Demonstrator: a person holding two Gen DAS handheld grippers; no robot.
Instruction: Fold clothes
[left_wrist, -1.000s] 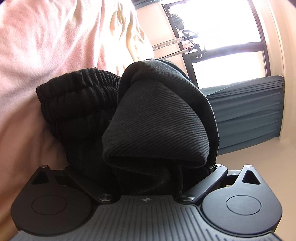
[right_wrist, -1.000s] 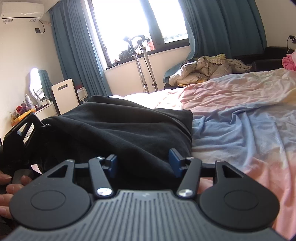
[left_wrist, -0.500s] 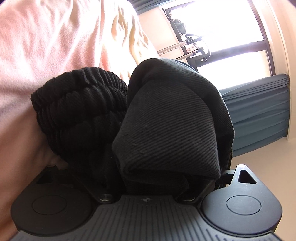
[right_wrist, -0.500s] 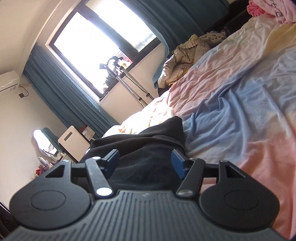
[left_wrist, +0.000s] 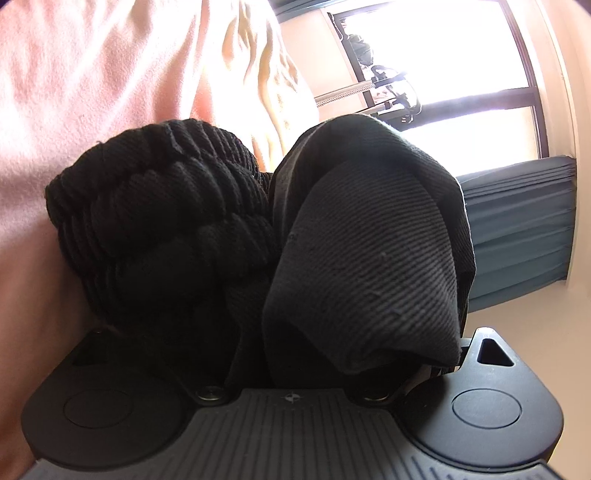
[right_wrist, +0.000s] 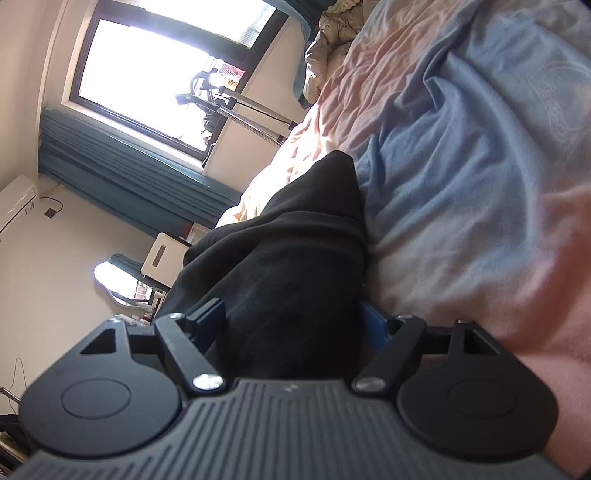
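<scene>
A black garment fills both views. In the left wrist view its ribbed waistband (left_wrist: 159, 206) bunches at the left and a smooth twill fold (left_wrist: 369, 258) drapes over the right side. My left gripper (left_wrist: 291, 373) is buried in this cloth and its fingers are hidden. In the right wrist view the black garment (right_wrist: 291, 266) lies between my right gripper's (right_wrist: 293, 325) blue-padded fingers (right_wrist: 210, 317), which stand apart around a thick bundle of it. The garment rests on the pink and blue bedsheet (right_wrist: 461, 192).
The bed's pink sheet (left_wrist: 92, 81) fills the left wrist view's left side. A bright window (right_wrist: 166, 81) with teal curtains (right_wrist: 122, 184), a metal stand (right_wrist: 240, 107), a pile of bedding (right_wrist: 328, 51) and a white cabinet (right_wrist: 162, 258) lie beyond the bed.
The right gripper has rolled strongly sideways and its fingers have come in around the black cloth. The left gripper has pushed deeper into the bunched garment, which now covers its fingers.
</scene>
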